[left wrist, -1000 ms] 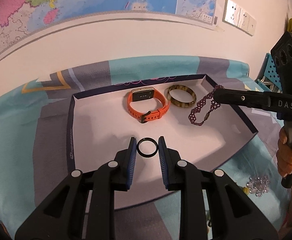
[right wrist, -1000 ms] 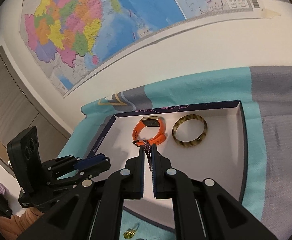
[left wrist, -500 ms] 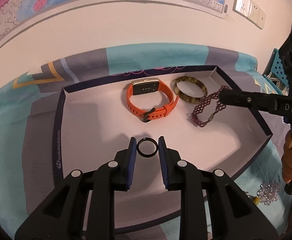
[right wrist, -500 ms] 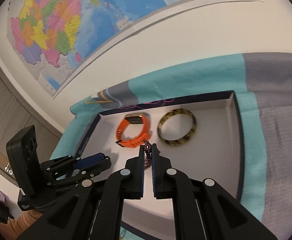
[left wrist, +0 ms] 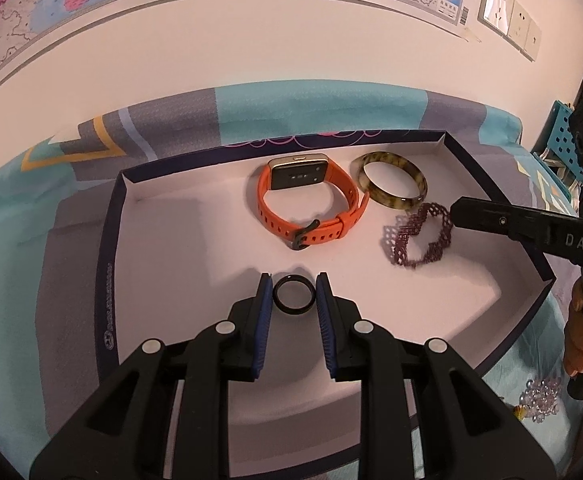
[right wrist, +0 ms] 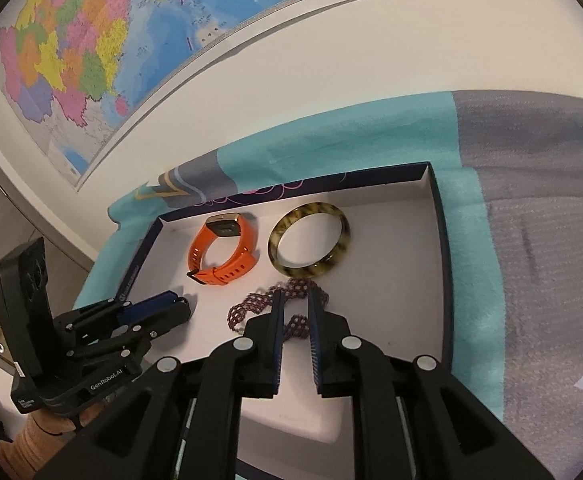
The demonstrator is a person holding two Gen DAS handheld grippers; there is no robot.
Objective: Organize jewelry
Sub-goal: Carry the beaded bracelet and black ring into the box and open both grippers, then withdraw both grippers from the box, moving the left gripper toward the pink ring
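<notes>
A shallow white box with a dark rim (left wrist: 107, 264) (right wrist: 445, 264) lies on a teal and grey cloth. In it lie an orange watch (left wrist: 311, 208) (right wrist: 227, 252), a tortoiseshell bangle (left wrist: 391, 180) (right wrist: 309, 244) and a purple beaded bracelet (left wrist: 419, 236) (right wrist: 251, 304). My left gripper (left wrist: 293, 280) is shut on a black ring (left wrist: 293, 296) low over the box floor. My right gripper (right wrist: 294, 296) is open, its fingers straddling the bracelet, which rests on the floor. It also shows in the left wrist view (left wrist: 457, 212).
A cluster of clear beads (left wrist: 539, 400) lies on the cloth outside the box at the right. A wall with a map stands just behind the box. A blue pegboard (left wrist: 559, 144) is at the far right.
My right gripper has lowered the purple bracelet onto the box floor beside the bangle and opened, letting it go. My left gripper still holds the black ring and has moved slightly forward.
</notes>
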